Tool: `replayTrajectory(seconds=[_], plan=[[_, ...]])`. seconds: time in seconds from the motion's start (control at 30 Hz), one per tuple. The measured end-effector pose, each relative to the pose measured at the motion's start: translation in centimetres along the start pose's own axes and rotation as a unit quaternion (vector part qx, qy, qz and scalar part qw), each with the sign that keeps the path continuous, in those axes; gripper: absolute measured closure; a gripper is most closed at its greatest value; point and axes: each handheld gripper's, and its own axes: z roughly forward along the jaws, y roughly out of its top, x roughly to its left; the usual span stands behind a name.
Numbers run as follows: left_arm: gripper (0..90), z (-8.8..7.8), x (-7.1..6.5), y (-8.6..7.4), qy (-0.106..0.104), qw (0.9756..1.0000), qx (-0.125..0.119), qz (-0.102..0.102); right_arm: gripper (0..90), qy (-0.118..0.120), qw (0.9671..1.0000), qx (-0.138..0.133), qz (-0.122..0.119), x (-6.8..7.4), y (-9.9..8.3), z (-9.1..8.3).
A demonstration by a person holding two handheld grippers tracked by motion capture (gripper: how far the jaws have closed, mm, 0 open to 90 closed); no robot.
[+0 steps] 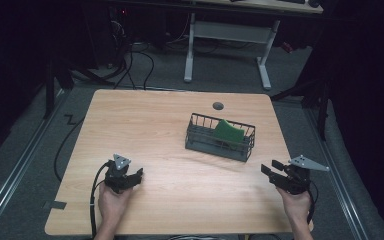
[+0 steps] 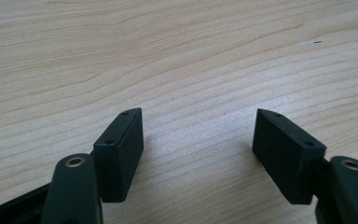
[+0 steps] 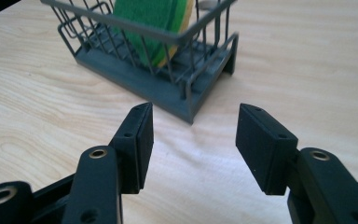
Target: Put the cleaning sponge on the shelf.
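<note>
A dark grey wire basket (image 1: 202, 141) (image 3: 158, 88) stands on the wooden table, right of centre. A green and yellow sponge (image 1: 229, 131) (image 3: 154, 18) leans upright inside it. My left gripper (image 1: 132, 176) (image 2: 198, 133) rests low near the table's front left, open, with only bare wood between its jaws. My right gripper (image 1: 270, 167) (image 3: 195, 125) sits at the front right, open and empty, pointing at a near corner of the basket from a short distance.
The wooden table (image 1: 145, 125) has a round grommet hole (image 1: 218, 105) near its far edge. Behind it stands a white-legged desk (image 1: 227, 45), with cables on the floor. Open tabletop lies between the two grippers.
</note>
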Motion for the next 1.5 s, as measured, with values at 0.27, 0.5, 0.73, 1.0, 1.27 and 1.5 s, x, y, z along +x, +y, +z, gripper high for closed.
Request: replayTrajectory(seconds=[0.27,0.5,0.73,1.0,1.27,1.5], plan=[[34.1,0.0,0.0,0.0,0.0,1.0,0.0,0.0,46.9,0.002,0.9998,0.017,0.007,0.6,-1.8,1.6],[34.1,0.0,0.0,0.0,0.0,1.0,0.0,0.0,46.2,-0.008,0.9994,0.033,-0.005,1.1,-2.6,3.3],[34.1,0.0,0.0,0.0,0.0,1.0,0.0,0.0,45.6,-0.027,0.9981,0.051,-0.02,1.2,-3.3,4.9],[34.1,0.0,0.0,0.0,0.0,1.0,0.0,0.0,44.3,-0.04,0.997,0.063,-0.023,1.2,-3.5,5.7],[34.1,0.0,0.0,0.0,0.0,1.0,0.0,0.0,39.3,-0.051,0.9948,0.078,-0.043,1.5,-3.6,6.2],[34.1,0.0,0.0,0.0,0.001,1.0,0.0,0.0,37.2,-0.053,0.9936,0.082,-0.056,1.7,-3.6,6.3]])
